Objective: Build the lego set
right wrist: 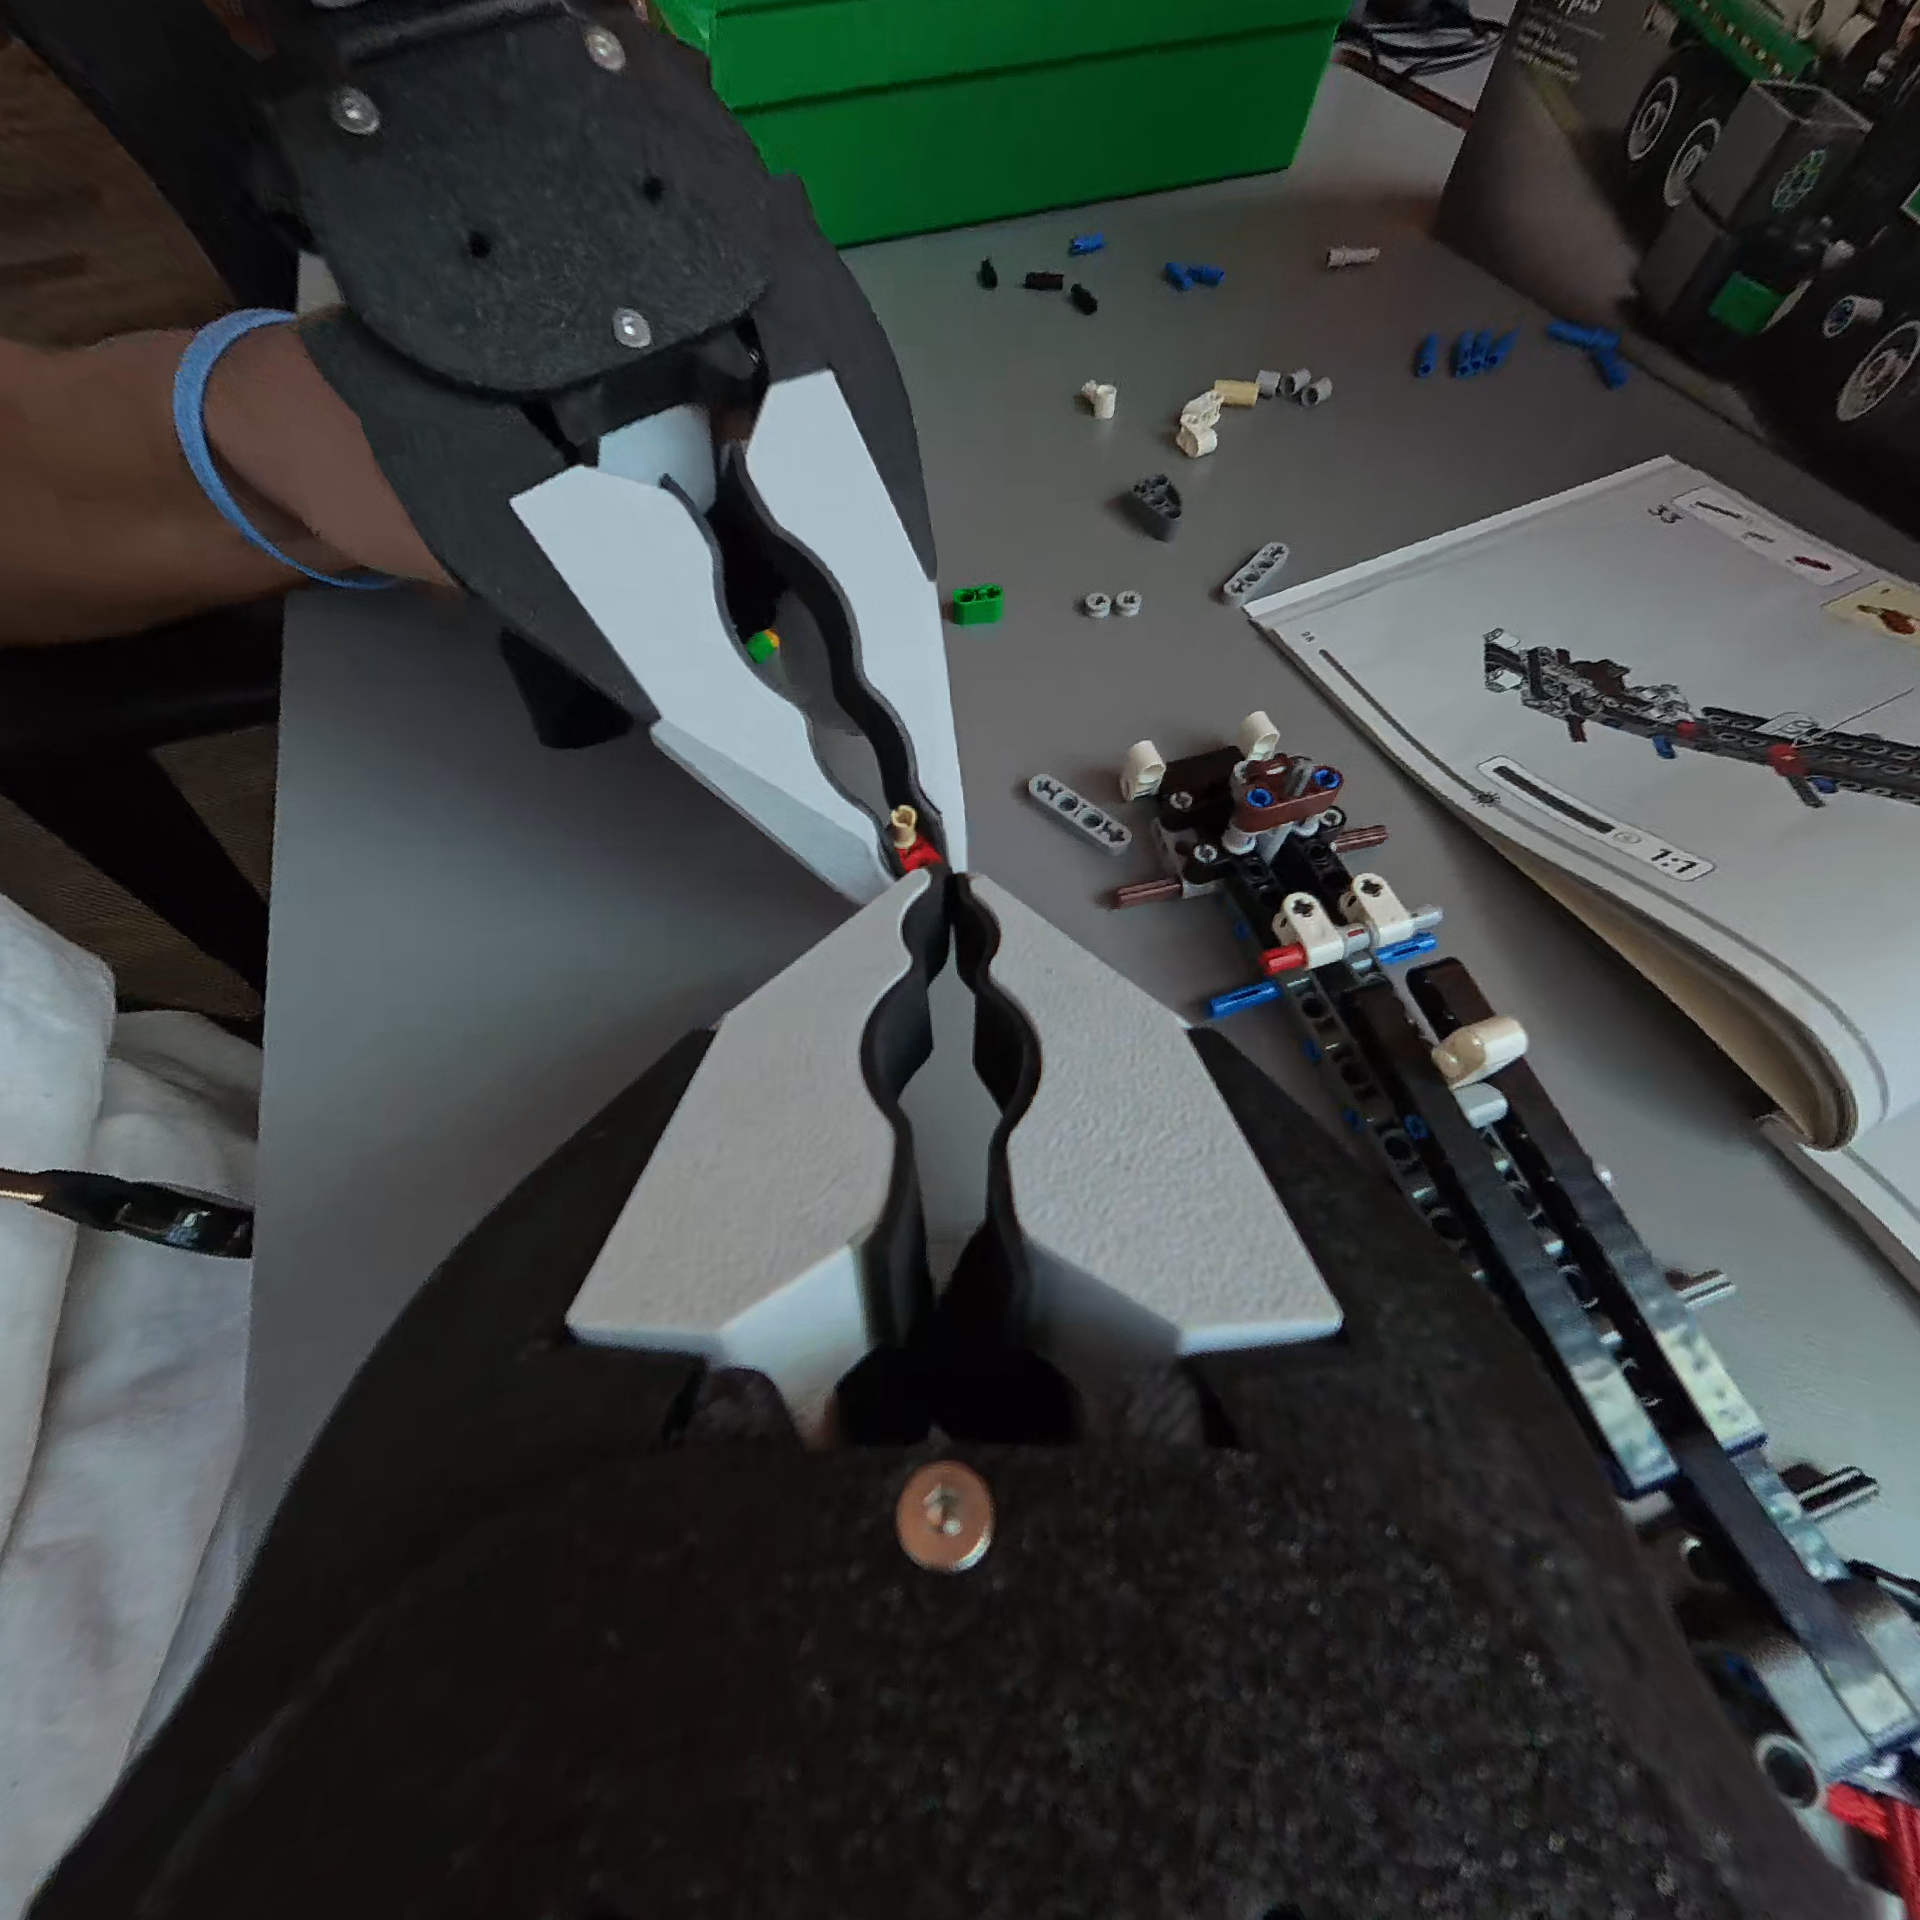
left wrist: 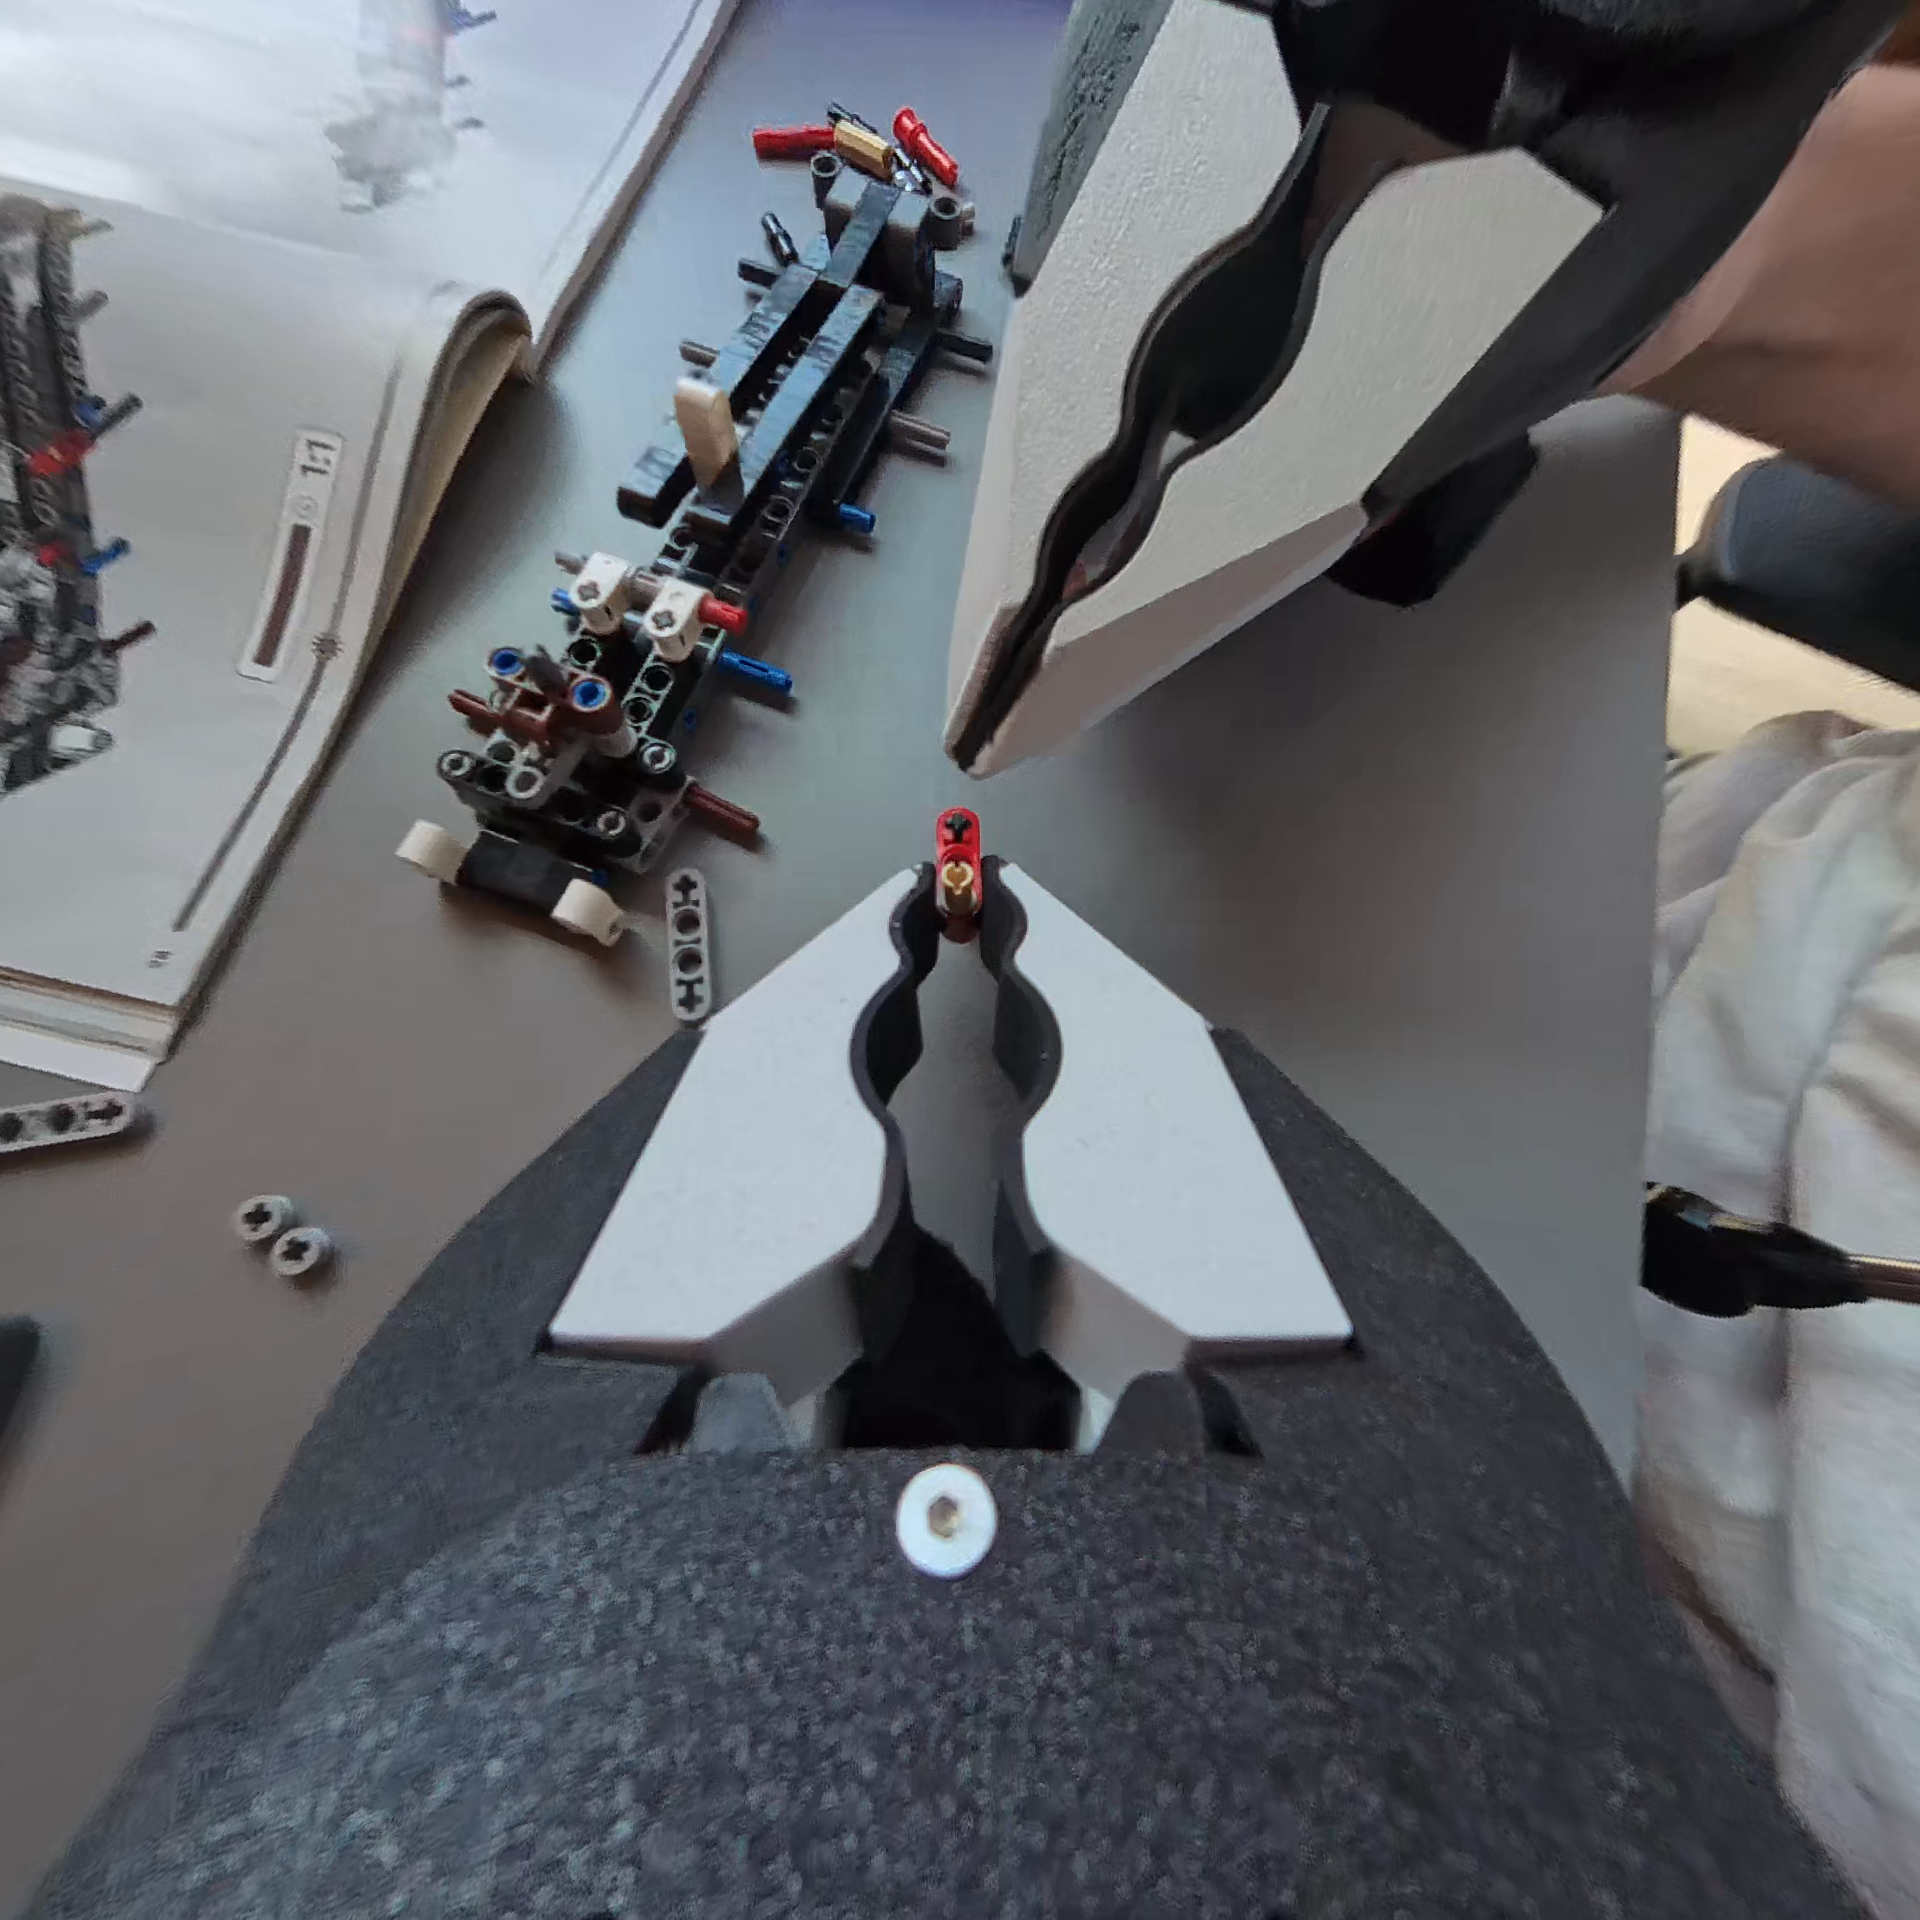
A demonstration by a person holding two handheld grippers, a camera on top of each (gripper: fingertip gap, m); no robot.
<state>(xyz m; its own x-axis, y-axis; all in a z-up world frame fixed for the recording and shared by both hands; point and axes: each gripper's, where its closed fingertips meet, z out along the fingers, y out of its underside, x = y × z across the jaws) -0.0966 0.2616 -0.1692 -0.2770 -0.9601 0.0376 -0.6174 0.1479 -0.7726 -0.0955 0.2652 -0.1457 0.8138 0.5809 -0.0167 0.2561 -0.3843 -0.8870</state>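
Left claw (left wrist: 957, 883) is clamped on a small red connector piece (left wrist: 956, 836) with a tan pin (left wrist: 954, 885) through it; both dark pads are pressed against its sides, and the red end with a cross hole sticks out past the tips toward 12 o'clock. Piece is held above the grey bench (left wrist: 1299, 883), not resting on it. In the right wrist view the same red piece (right wrist: 914, 854) with tan pin (right wrist: 904, 823) is seen pinched at the tips of that other claw.

Right claw (right wrist: 951, 899) is closed, pads meeting at the tips with nothing seen between them. Its tips are just beside the left claw's tips and the red piece, at 12 o'clock in its own view; contact cannot be told. In the left wrist view the right claw (left wrist: 971, 748) hangs at 12 to 1 o'clock of the red piece, near but apart.

Long black beam assembly (left wrist: 727, 499) with blue, red, brown and white parts lies on the bench at 10 to 11 o'clock of the left claw. A flat grey beam (left wrist: 688, 940) lies just at 9 o'clock of the left tips. Two grey bushes (left wrist: 283, 1231) lie side by side at 8 o'clock, another grey beam (left wrist: 62, 1120) farther out at 9 o'clock. An open instruction booklet (left wrist: 260, 468) sits at 10 o'clock. In the right wrist view a green box (right wrist: 1018, 114) stands at 12 o'clock, loose blue pins (right wrist: 1465, 353) and small tan and grey parts (right wrist: 1216, 405) at 1 o'clock, a small green piece (right wrist: 977, 605) near 12 o'clock. A blue wristband (right wrist: 208, 436) is worn on the arm holding the left claw.
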